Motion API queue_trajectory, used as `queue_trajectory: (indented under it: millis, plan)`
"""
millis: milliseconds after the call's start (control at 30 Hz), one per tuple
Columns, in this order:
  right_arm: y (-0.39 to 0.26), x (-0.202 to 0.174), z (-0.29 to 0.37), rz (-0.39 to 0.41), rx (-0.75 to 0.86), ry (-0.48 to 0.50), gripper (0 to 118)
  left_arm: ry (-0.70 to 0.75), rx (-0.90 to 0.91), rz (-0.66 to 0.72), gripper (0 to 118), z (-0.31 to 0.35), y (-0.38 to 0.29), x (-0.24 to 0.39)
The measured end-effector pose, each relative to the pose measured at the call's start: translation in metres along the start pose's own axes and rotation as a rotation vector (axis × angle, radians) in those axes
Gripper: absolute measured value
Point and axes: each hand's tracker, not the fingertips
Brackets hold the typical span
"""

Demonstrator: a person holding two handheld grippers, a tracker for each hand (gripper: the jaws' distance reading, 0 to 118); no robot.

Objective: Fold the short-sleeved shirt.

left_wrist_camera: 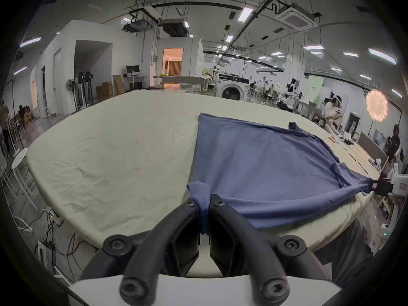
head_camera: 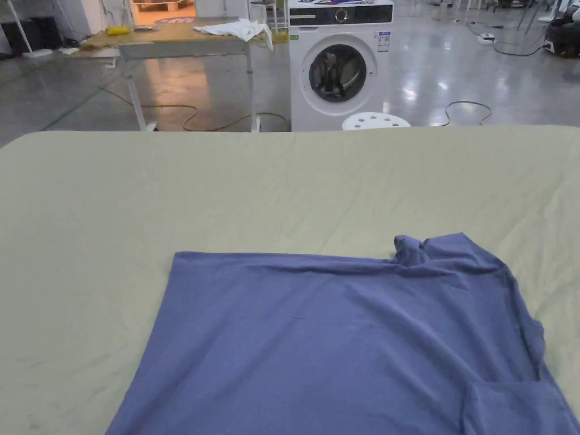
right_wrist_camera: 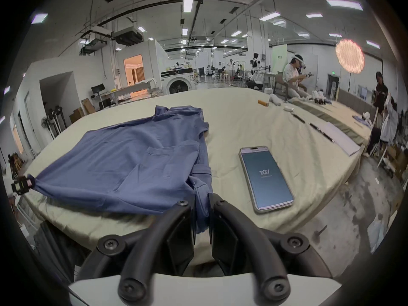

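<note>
With my left gripper (left_wrist_camera: 204,202) and right gripper (right_wrist_camera: 202,200) each clamped on a near corner of the blue shirt (head_camera: 340,340), it lies stretched left of the phone (right_wrist_camera: 266,178), presumably to flatten it before folding.

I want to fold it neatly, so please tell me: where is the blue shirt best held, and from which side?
Hold the blue shirt at its two near corners, coming from the table's near edge. That edge hangs nearest the person, and the cloth is thin and bunches easily between jaws. Both tools already do so: the left tool and the right tool are each shut on a corner, keeping the near edge stretched over the sheet.
</note>
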Motion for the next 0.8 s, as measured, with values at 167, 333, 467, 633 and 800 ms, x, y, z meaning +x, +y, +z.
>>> queue_trajectory:
  millis: [167,333,467,633,800]
  plan:
    - [0.016,-0.002,0.024,0.039,0.046,-0.024,8,0.002,0.03,-0.097,2,0.026,0.016,0.011]
    - [0.048,0.005,0.006,0.025,0.146,0.015,7,-0.04,0.08,-0.099,2,0.002,0.05,0.007]
    - [0.084,0.004,-0.046,0.001,0.182,0.077,7,-0.076,0.073,-0.119,2,-0.056,0.082,0.004]
    - [0.127,0.003,-0.134,-0.059,0.083,0.111,7,-0.088,-0.036,-0.077,2,-0.152,0.118,-0.005]
    - [0.135,-0.002,-0.204,-0.098,-0.1,0.051,7,-0.076,-0.174,-0.03,3,-0.222,0.133,-0.003]
